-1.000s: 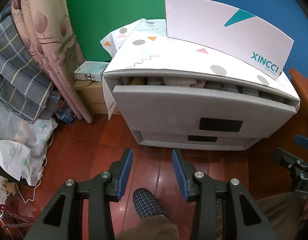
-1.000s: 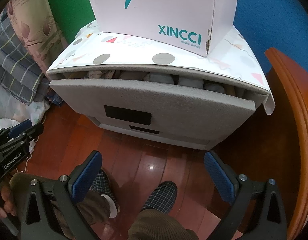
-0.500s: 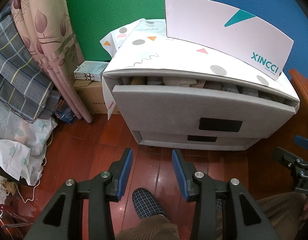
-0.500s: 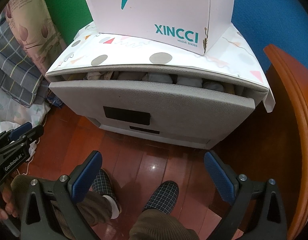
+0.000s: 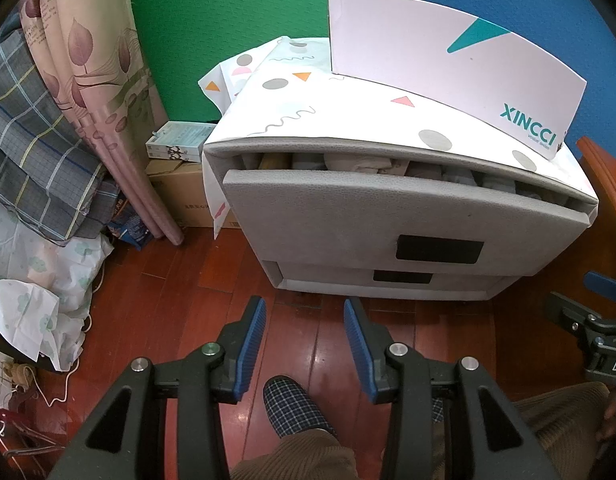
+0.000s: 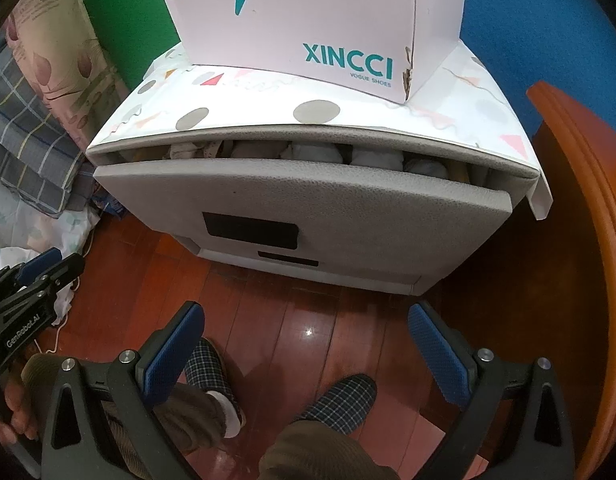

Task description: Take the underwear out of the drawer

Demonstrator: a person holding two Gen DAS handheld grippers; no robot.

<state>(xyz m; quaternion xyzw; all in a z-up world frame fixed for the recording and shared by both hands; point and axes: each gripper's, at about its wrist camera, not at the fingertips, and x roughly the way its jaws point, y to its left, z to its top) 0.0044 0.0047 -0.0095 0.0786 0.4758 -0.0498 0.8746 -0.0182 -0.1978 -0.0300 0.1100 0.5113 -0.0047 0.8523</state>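
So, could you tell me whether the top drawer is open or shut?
Partly open: the top drawer front stands forward, exposing folded clothes behind it.

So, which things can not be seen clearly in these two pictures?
- Clothes in the top drawer: both views show only a strip of folded fabric; the cabinet top hides the rest, so underwear cannot be identified.
- Lower drawer: shut, contents hidden.
- Shoe box: top cut off in the right wrist view.

One grey fabric cabinet (image 6: 300, 200) with two drawers, one white cardboard shoe box (image 6: 308, 28) on top, two plaid slippers (image 6: 339, 400), two black blue-padded grippers (image 5: 304, 332).
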